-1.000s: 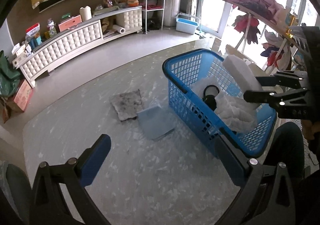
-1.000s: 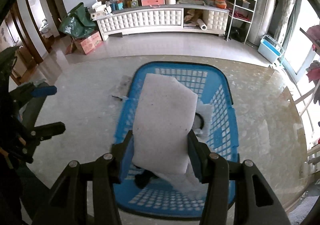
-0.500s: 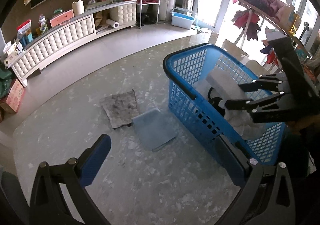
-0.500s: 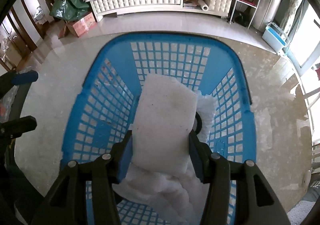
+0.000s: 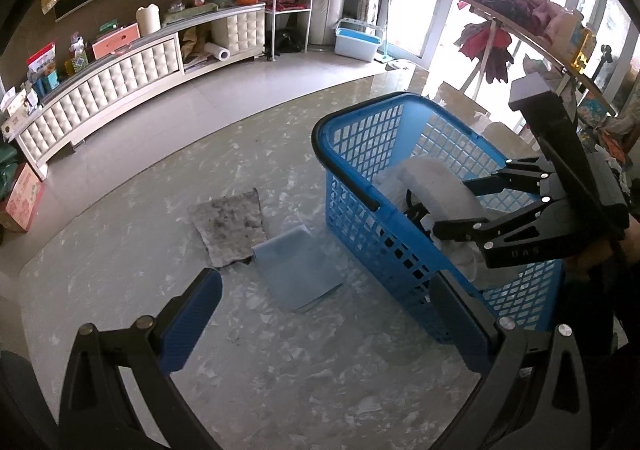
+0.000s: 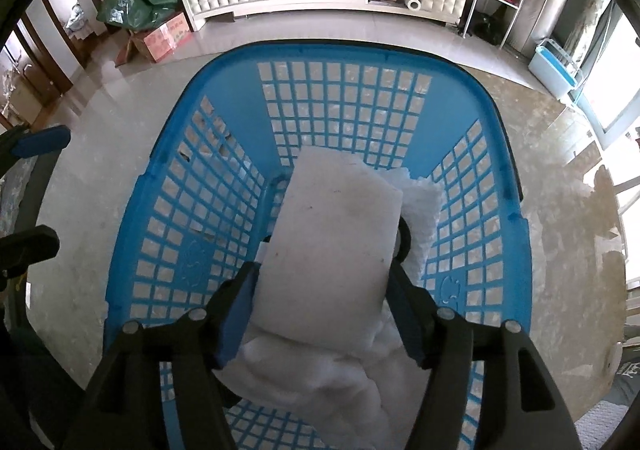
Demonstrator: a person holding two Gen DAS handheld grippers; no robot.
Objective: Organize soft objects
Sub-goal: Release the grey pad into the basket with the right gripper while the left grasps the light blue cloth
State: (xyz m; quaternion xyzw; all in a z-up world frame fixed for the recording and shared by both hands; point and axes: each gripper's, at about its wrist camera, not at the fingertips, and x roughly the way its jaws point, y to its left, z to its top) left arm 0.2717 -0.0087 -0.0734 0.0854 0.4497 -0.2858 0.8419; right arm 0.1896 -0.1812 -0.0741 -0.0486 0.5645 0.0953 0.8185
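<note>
A blue plastic basket (image 5: 360, 193) (image 6: 344, 109) stands on the marble floor. My right gripper (image 6: 324, 306) is inside it, shut on a white foam slab (image 6: 332, 250), which it holds just above white fluffy padding (image 6: 344, 390) in the basket. From the left wrist view the right gripper (image 5: 468, 205) reaches into the basket with the foam slab (image 5: 440, 185). My left gripper (image 5: 320, 322) is open and empty, above the floor near the basket. A dirty grey cloth (image 5: 230, 226) and a pale blue cloth (image 5: 298, 268) lie on the floor left of the basket.
A white tufted cabinet (image 5: 112, 81) with boxes on top runs along the back wall. A metal shelf rack (image 5: 288, 5) and a light blue bin (image 5: 356, 43) stand near the window. A clothes rack (image 5: 512, 9) stands at right. A green bag (image 6: 136, 5) sits by a cardboard box.
My right gripper has lowered the foam slab deeper into the basket, close to the white padding. My left gripper has stayed open and drifted slightly.
</note>
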